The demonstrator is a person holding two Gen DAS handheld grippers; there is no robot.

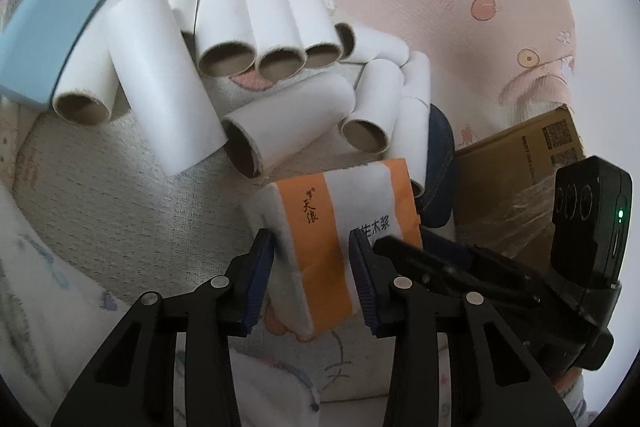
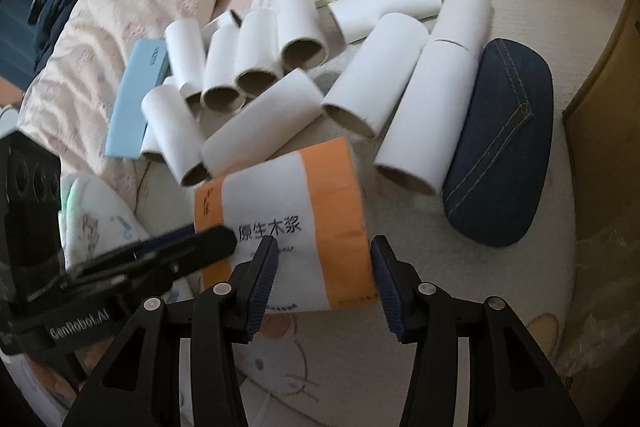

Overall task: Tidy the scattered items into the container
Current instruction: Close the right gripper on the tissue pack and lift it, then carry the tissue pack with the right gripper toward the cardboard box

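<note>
A heap of white cardboard tubes [image 2: 304,75] is blocking the far side of the bed, a dark denim oval case [image 2: 500,147] is walling the right, while bare pink cartoon-print bedding [image 2: 340,355] is lying open in front.

Soft, dim daylight; fisheye-curved edges, dark corners, slight motion blur.

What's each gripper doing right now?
Left gripper: jaws astride the orange-and-white tissue pack; grip cannot be told.
Right gripper: open, over the same pack.
</note>
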